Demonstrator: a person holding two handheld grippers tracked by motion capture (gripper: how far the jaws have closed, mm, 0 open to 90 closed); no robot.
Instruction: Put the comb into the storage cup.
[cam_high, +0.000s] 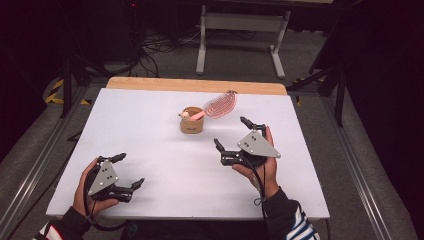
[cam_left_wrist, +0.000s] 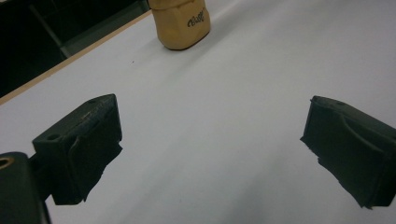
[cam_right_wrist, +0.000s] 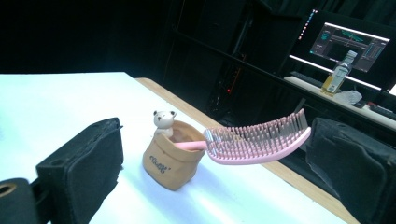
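Toward the far edge of the white table (cam_high: 150, 130), about midway along it, stands a small tan pouch (cam_high: 192, 121) with a pink hairbrush (cam_high: 219, 105) stuck in it, bristled head jutting out toward the right edge. The right gripper (cam_high: 234, 135), jaws spread wide and empty, sits just near of the pouch; its own view adds a little bear figure (cam_right_wrist: 164, 119) on the rim. The left gripper (cam_high: 128, 171), wide open too, rests by the near left corner, well apart.
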